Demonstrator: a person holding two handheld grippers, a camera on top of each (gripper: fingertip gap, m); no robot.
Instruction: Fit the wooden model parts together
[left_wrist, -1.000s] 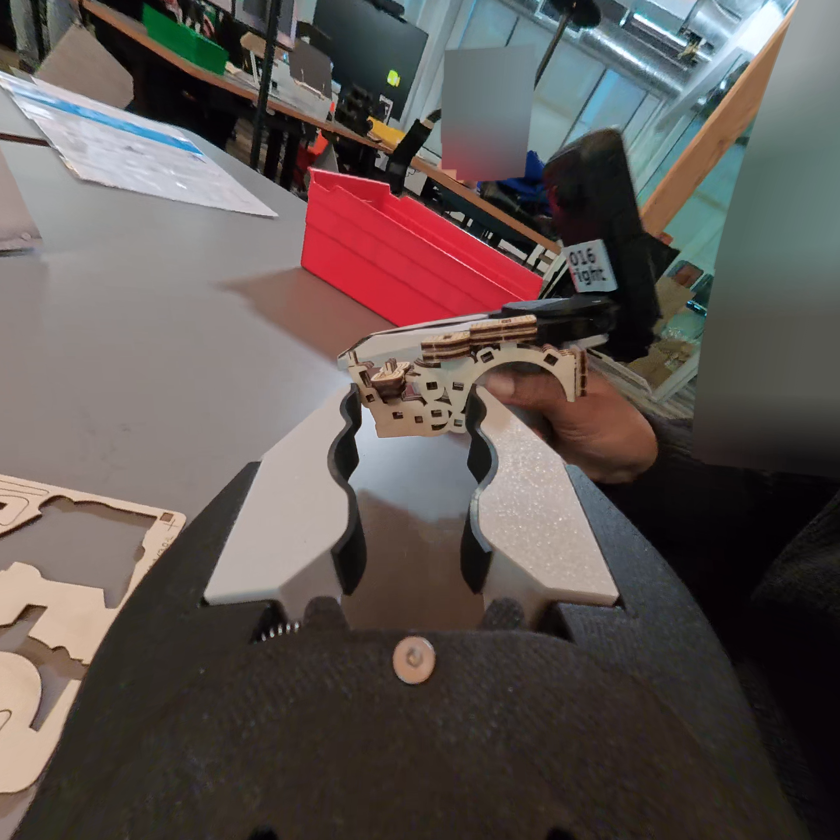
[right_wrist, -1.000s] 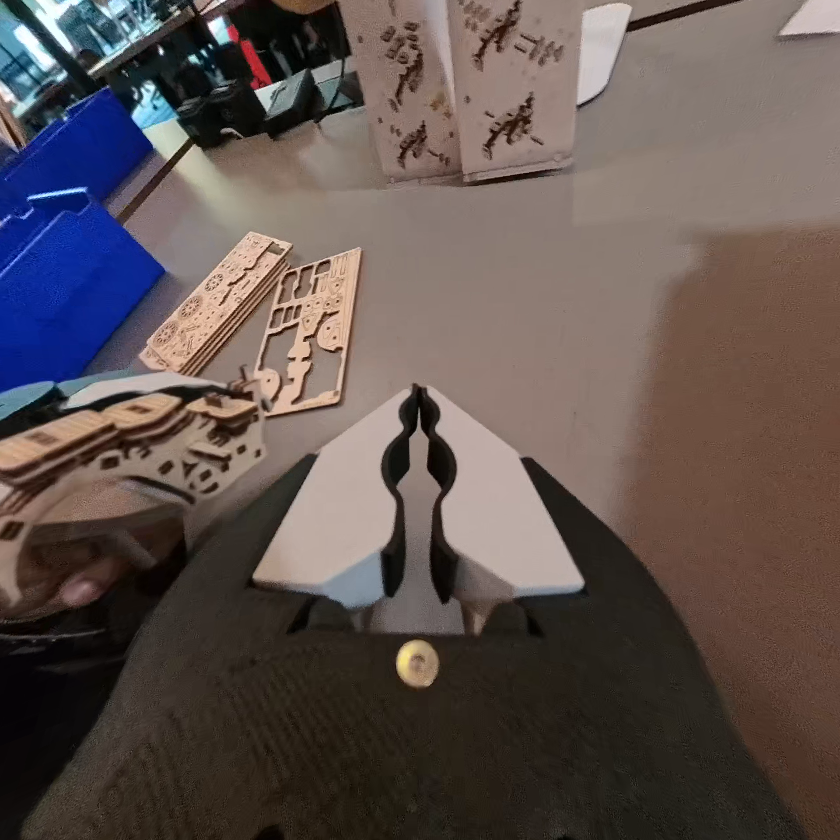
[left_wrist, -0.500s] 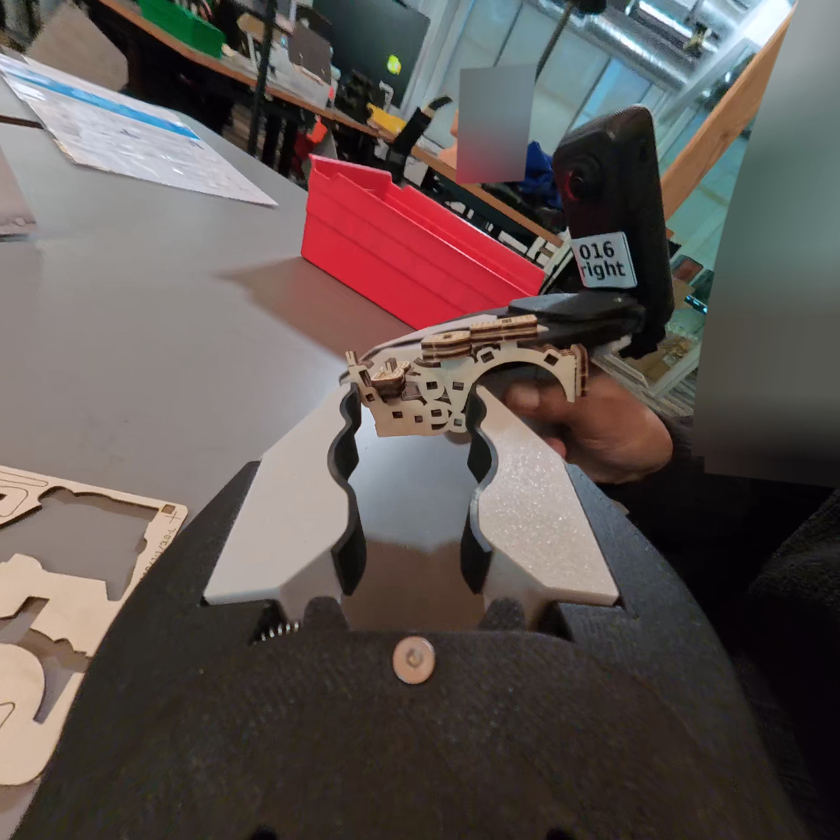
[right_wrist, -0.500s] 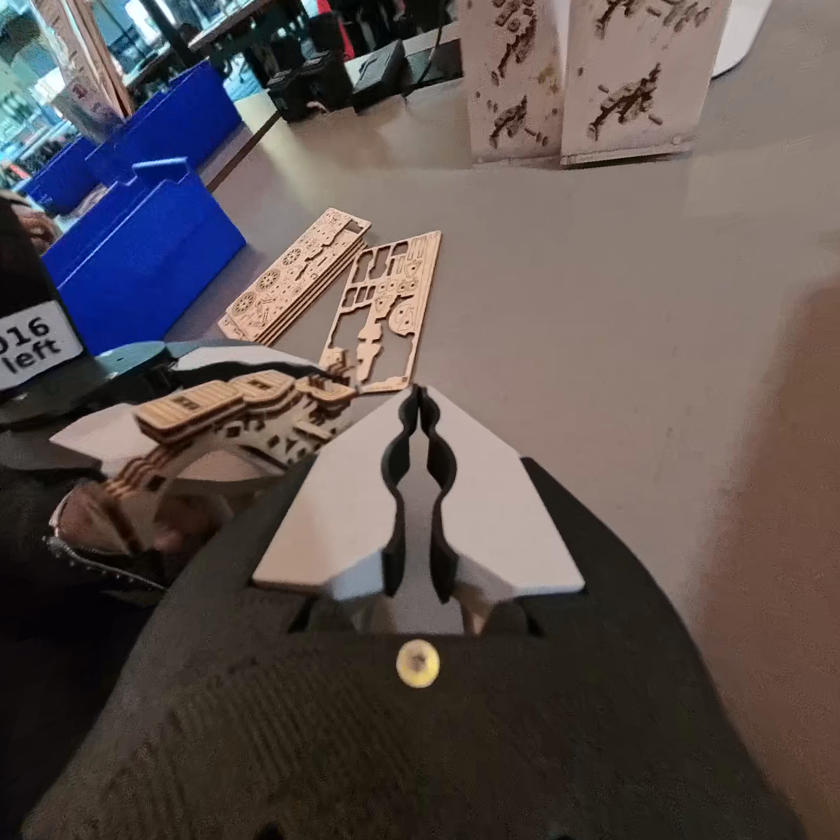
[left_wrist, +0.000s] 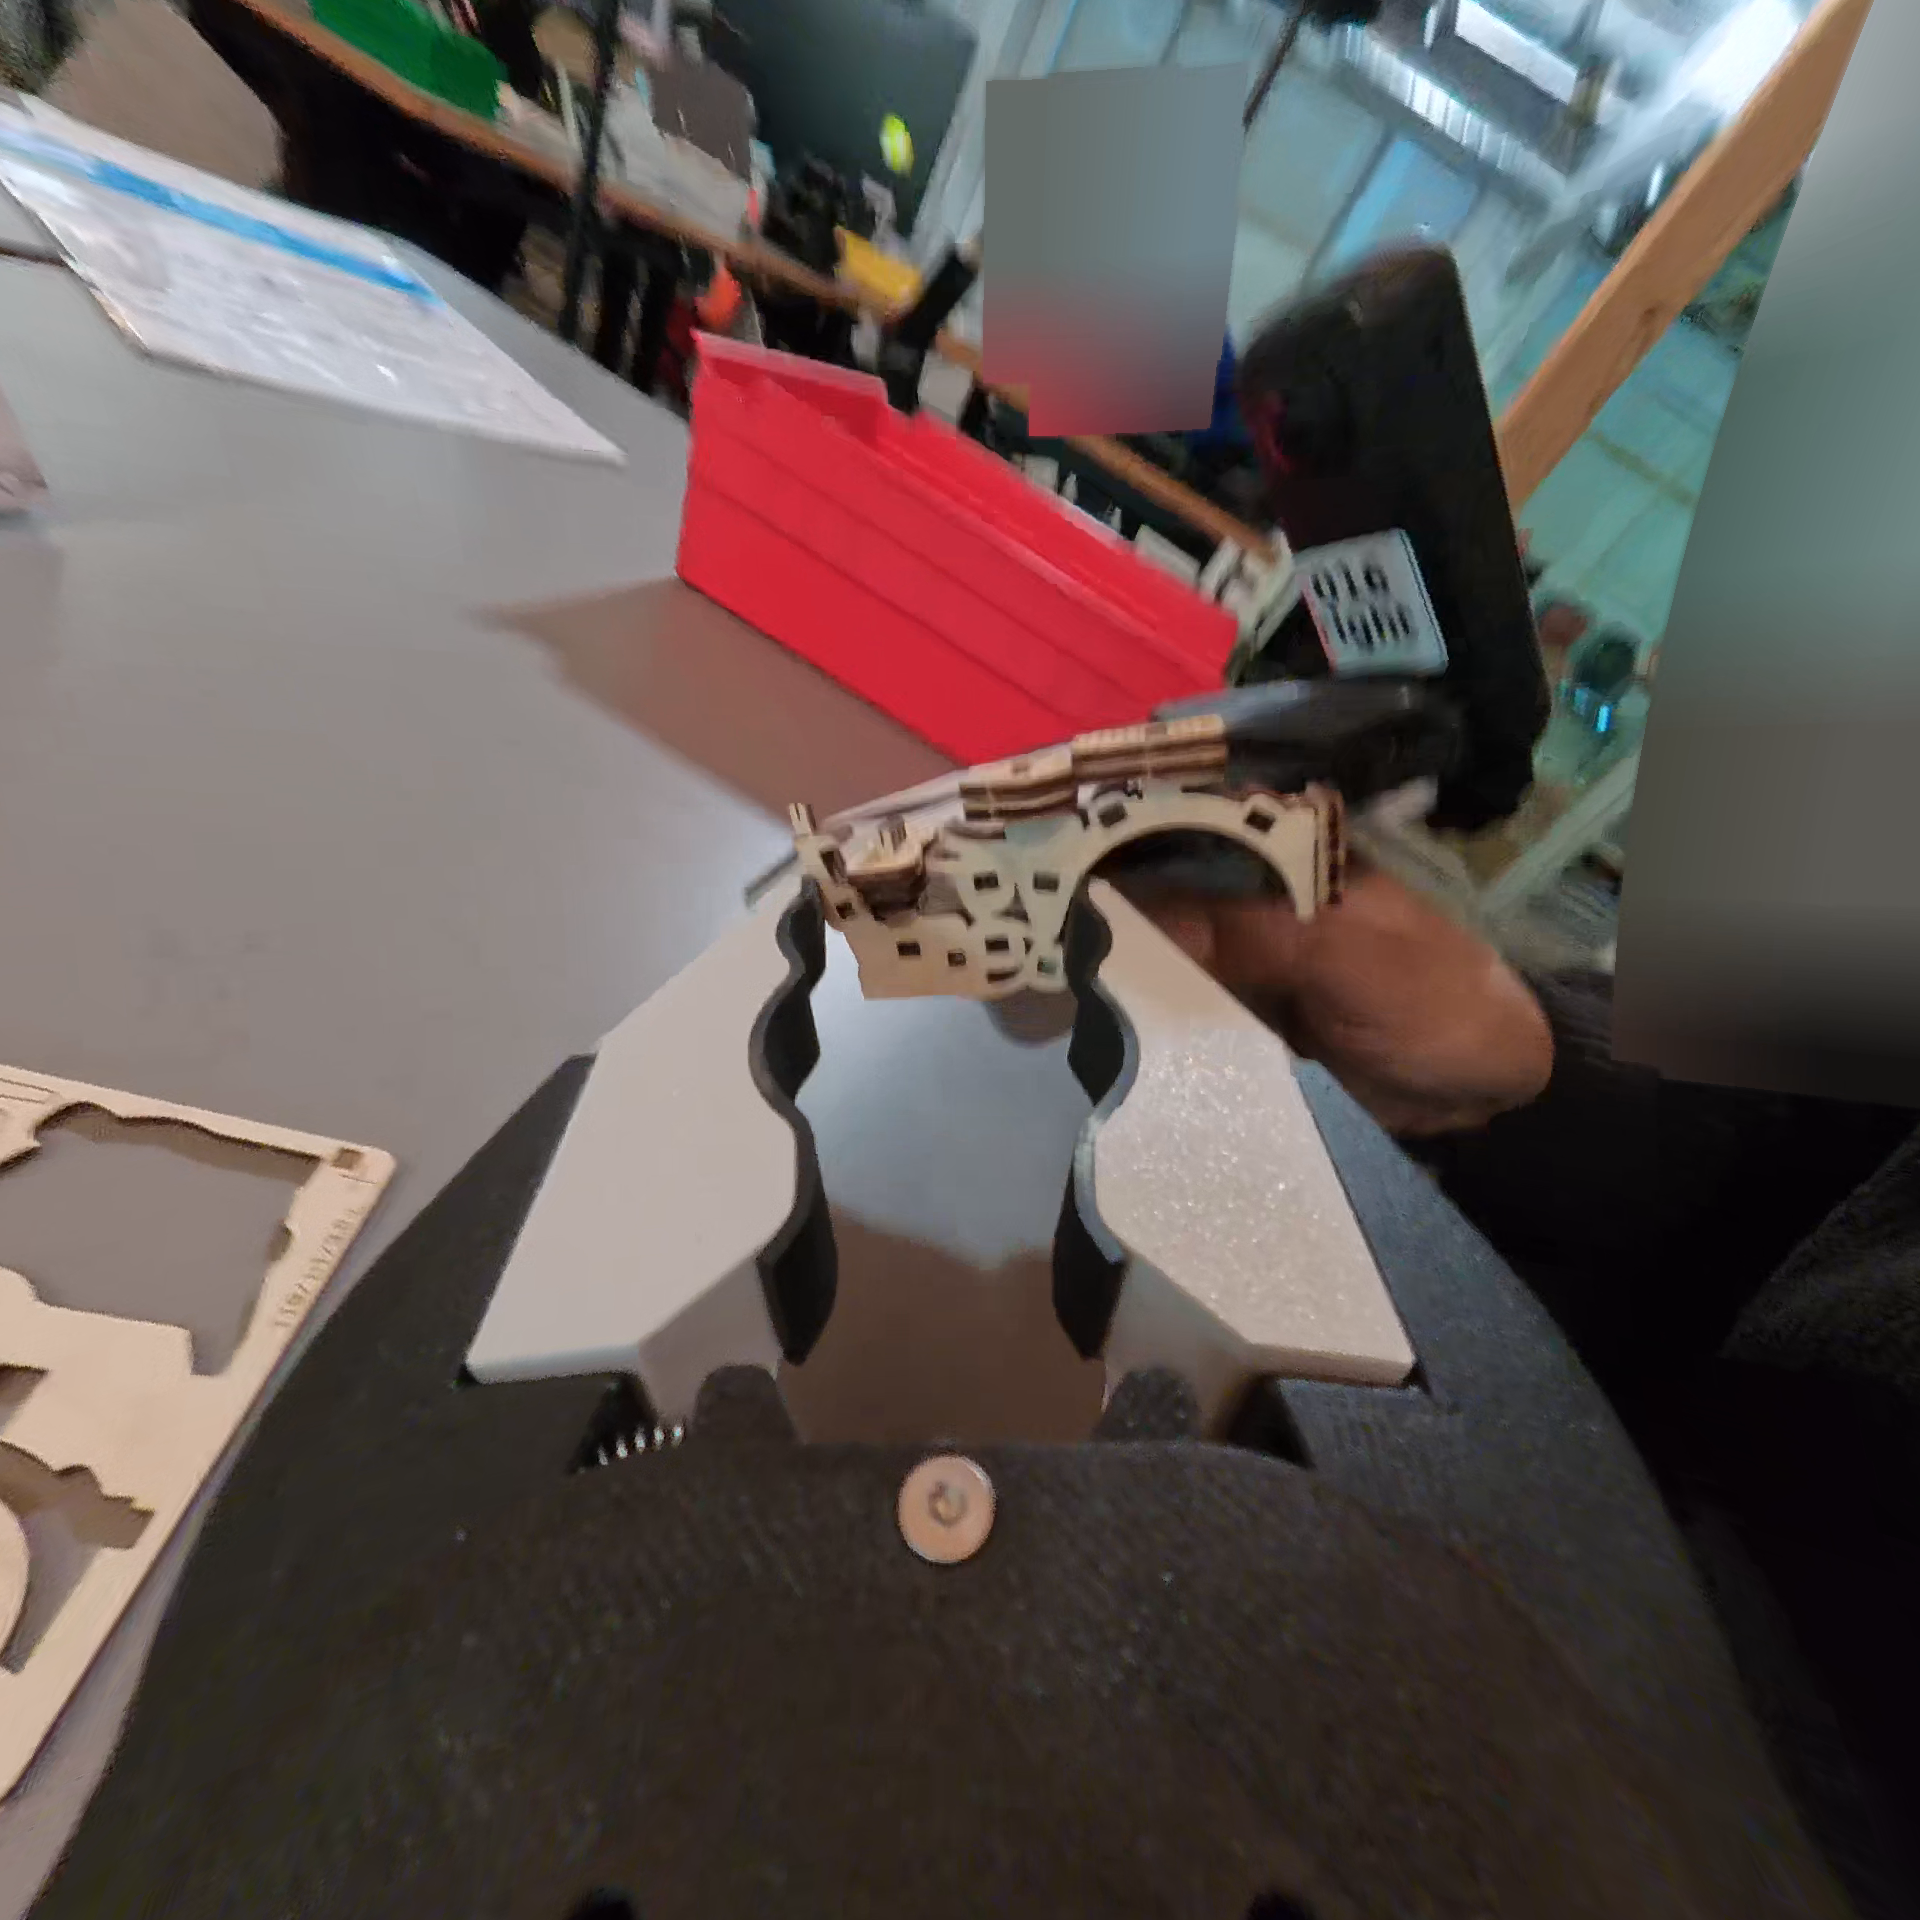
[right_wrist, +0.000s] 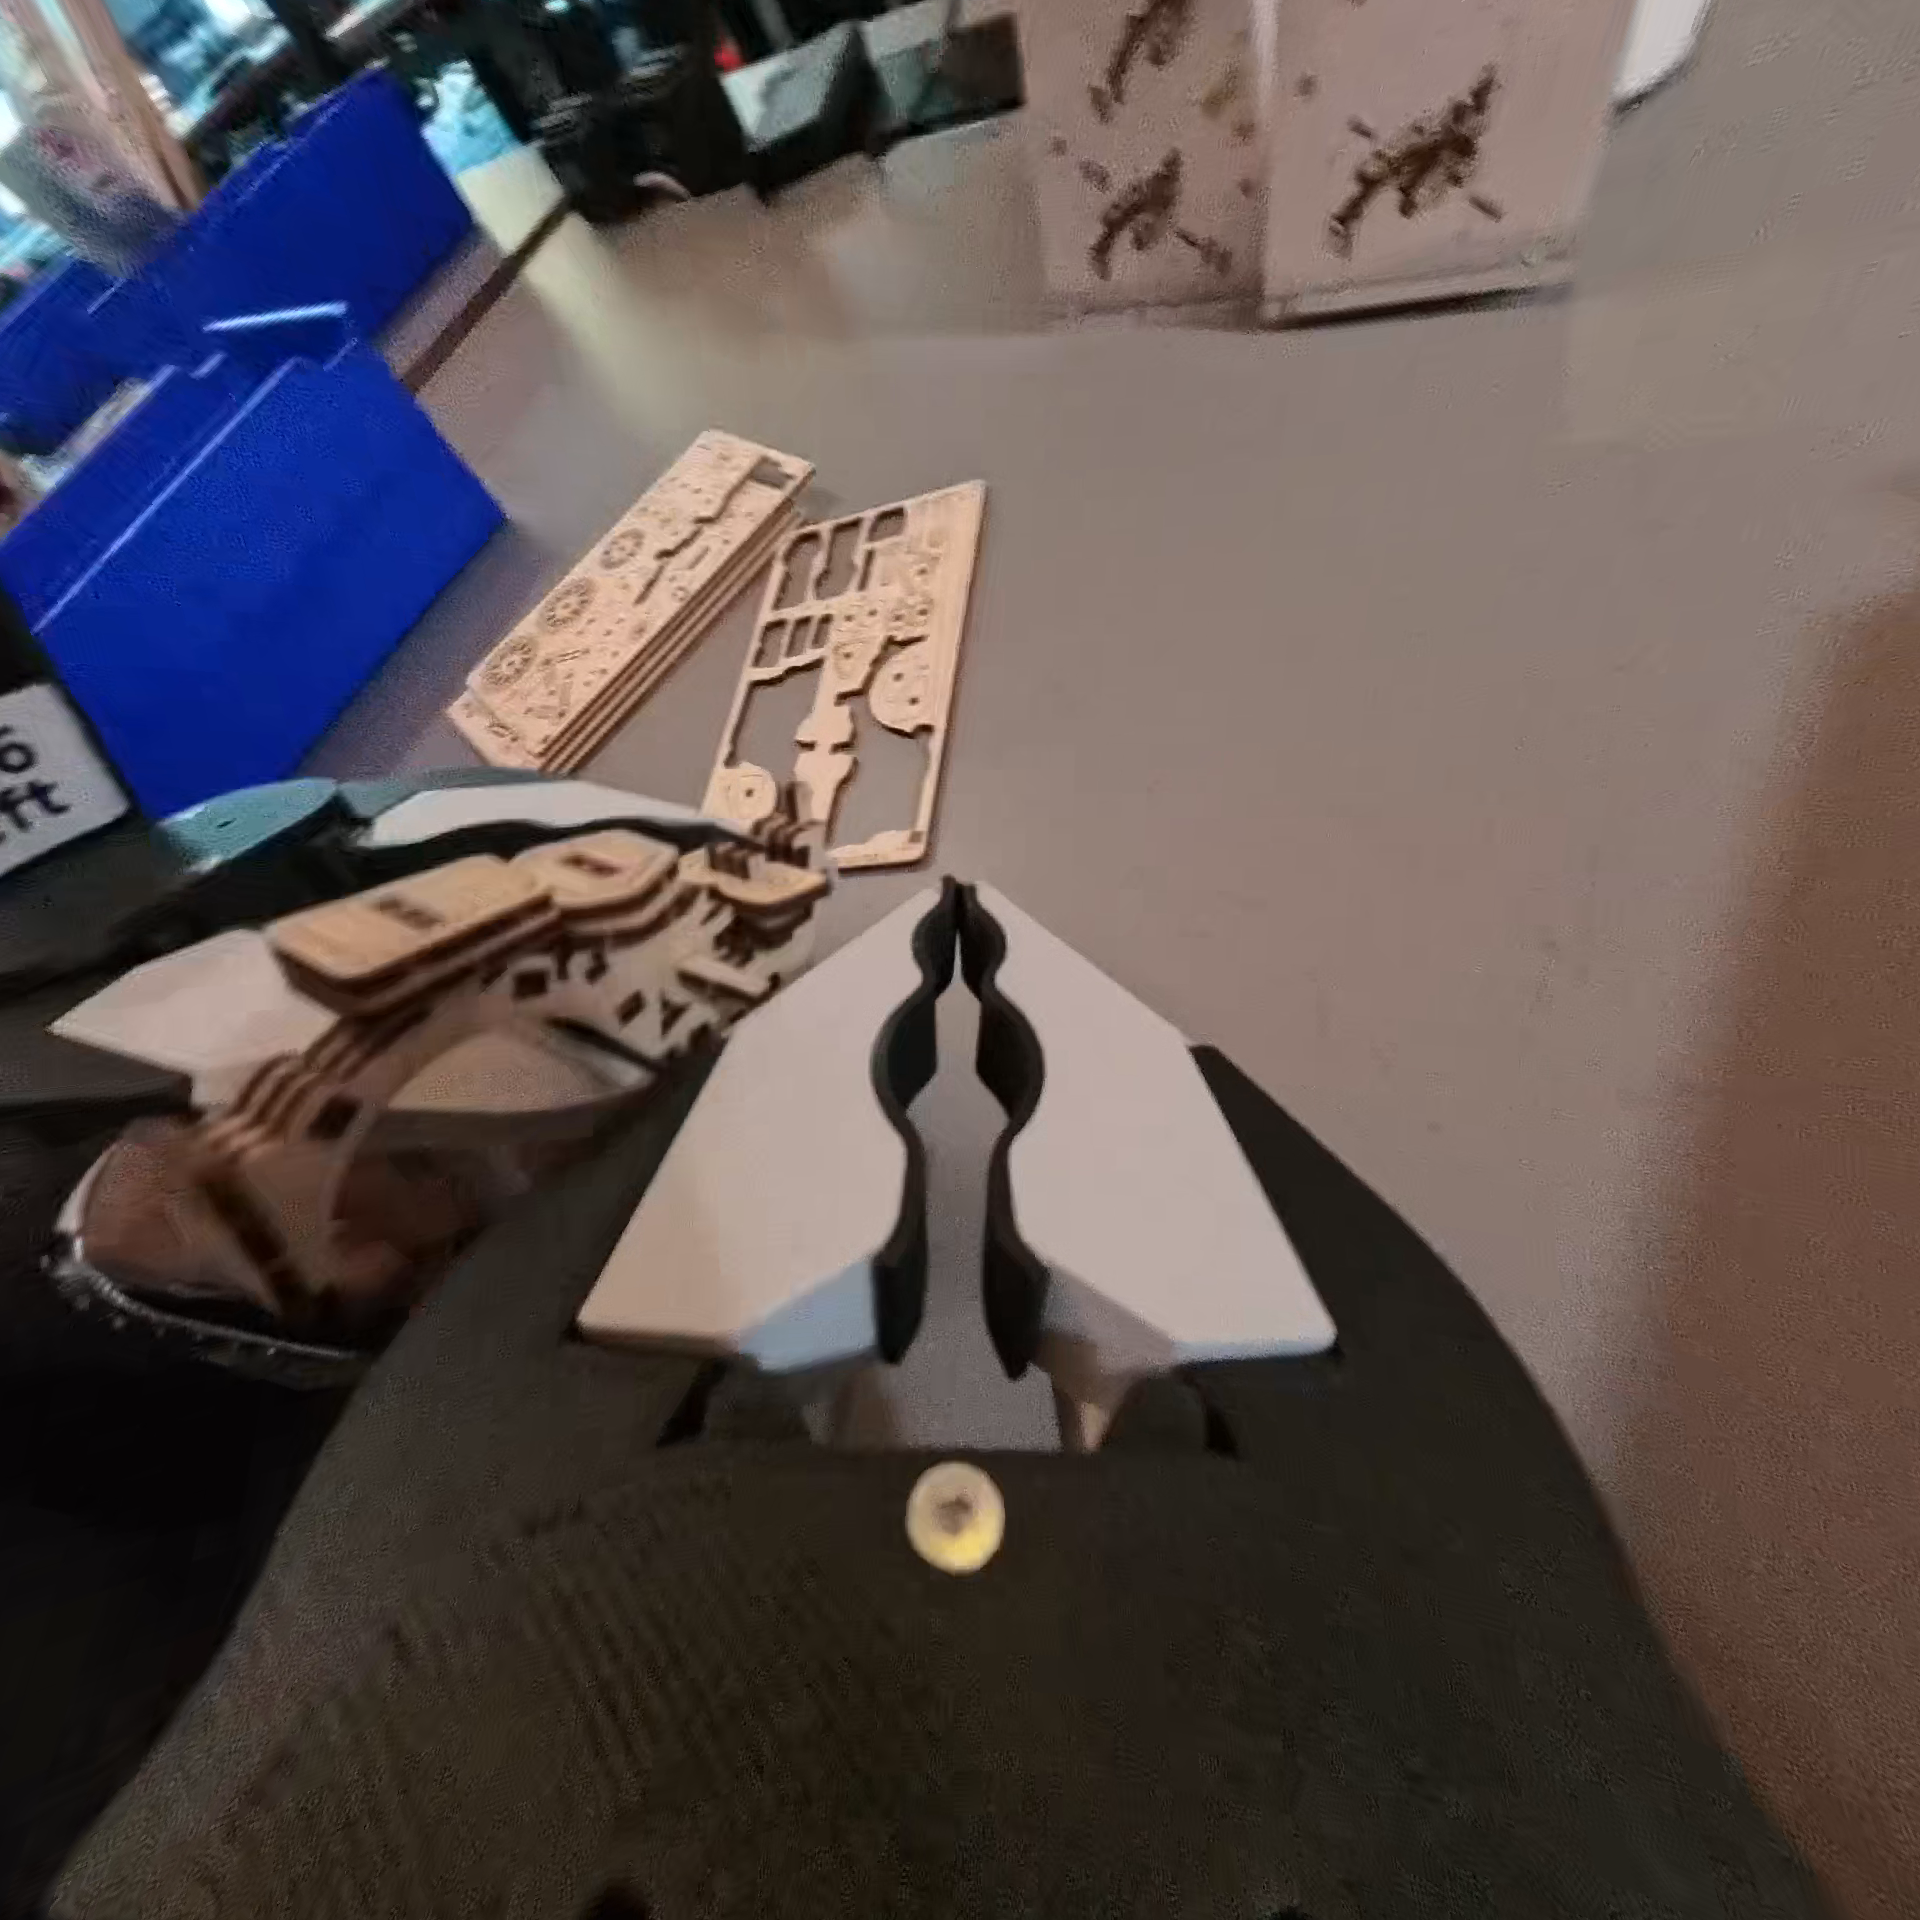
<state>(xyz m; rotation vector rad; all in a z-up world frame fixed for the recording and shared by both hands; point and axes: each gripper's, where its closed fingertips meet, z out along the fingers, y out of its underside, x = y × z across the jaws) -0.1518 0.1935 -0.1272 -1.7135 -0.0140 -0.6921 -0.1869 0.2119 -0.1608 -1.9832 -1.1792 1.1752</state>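
Your left tool (left_wrist: 940, 956) is set wide-ish, tips clamped on the wooden model (left_wrist: 1039, 883) w/ its arched end sticking out to your right, off the bench (left_wrist: 312, 727) in mid-air. Same grip as a sec ago, no slip that I can see. Your right tool (right_wrist: 958, 904) is pinched closed w/ nothing in it; tips meet, only the wavy gap behind them shows bench. What changed: over the last sec the right tool swung left and in toward the model, which went from the far left edge of the right wrist view to just beside the tool's left finger (right_wrist: 790, 1143), prob. touching or nearly, can't tell for sure. Frames are smeared, so you're moving now. My read: you're bringing the tools together but the right one carries no part, so there's no fitting yet; it'd need to spread and either brace the model or go fetch a piece. Just past the model in the right wrist view lie the part sheets: a single cut-out sheet (right_wrist: 862, 675) and, beside it on the left, a stack of sheets (right_wrist: 634, 623), both flat on the bench. A spent sheet (left_wrist: 156, 1299) sits near your left tool. Farther off: blue bins (right_wrist: 239, 582), a red bin (left_wrist: 914, 592), a printed paper (left_wrist: 260, 301), two white upright panels (right_wrist: 1309, 156) at the back.
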